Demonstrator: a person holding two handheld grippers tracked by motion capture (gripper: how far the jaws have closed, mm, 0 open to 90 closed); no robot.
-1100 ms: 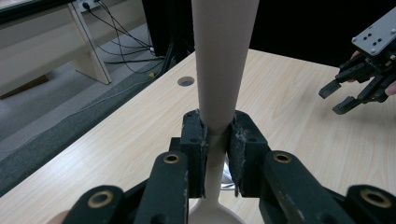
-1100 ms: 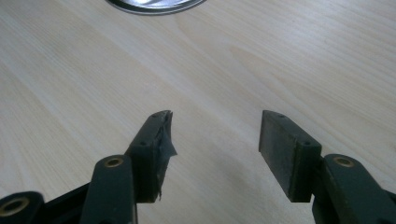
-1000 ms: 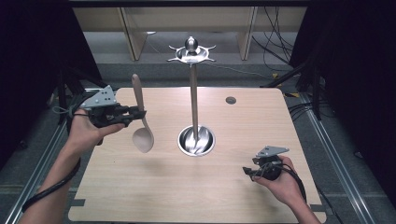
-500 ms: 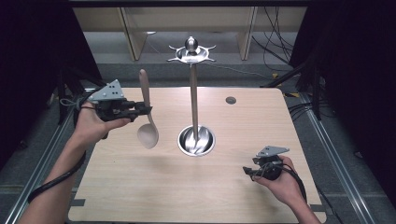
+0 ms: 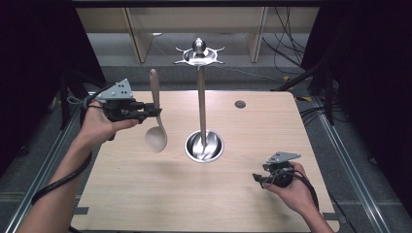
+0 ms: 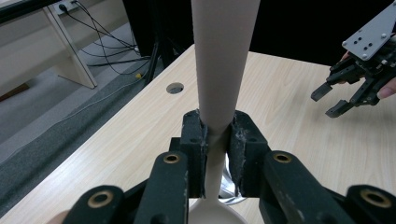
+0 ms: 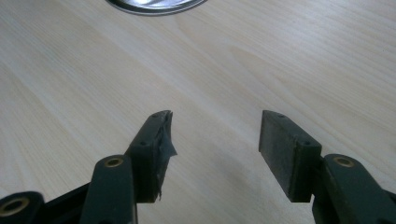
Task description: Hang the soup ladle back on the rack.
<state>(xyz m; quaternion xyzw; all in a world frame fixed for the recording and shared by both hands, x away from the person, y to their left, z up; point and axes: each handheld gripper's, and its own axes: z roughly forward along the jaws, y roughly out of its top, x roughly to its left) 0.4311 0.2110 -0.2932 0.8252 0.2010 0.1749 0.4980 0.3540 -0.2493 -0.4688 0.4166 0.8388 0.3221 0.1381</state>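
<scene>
Left gripper [image 5: 154,112] pinches my spoon [image 5: 156,137] by its narrow neck; it could swivel and, probably, clip the stand [image 5: 201,99]. Right gripper [image 5: 259,178] rests agape.

A lab-style recording bay, not a home or shop.

A plain wooden table [image 5: 204,194] with a cable hole [image 5: 239,104] stands on grey floor [image 5: 340,160] between metal rails [image 5: 41,170], with black curtains [image 5: 34,58] on both sides. Loose cables [image 5: 286,53] trail across the floor behind it, near the legs of a pale bench [image 5: 133,34]. On the table stands just a steel stand [image 5: 201,97].
</scene>
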